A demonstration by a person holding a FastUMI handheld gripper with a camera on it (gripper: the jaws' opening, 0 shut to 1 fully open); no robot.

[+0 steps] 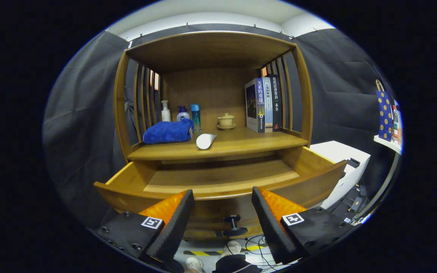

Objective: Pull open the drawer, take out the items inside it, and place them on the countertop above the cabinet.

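My gripper (222, 216) hangs in front of the pulled-out drawer (218, 182), its fingers spread wide apart with nothing between them. The drawer front lies just ahead of the fingers and a little above them, its long edge running crosswise to my reach. What I can see of the drawer floor is bare wood, and the near part is hidden behind the front board, so I cannot tell whether anything is left inside. On the bench (241, 146) beyond the drawer lie a folded blue towel (167, 131) and, just beside it, a white tube (205, 140) on its side pointing toward me. Farther back stand three bottles (181, 113), a lidded teacup (226, 121) and upright books (263, 104). I judge the task nearly done. Dark cloth walls the booth.
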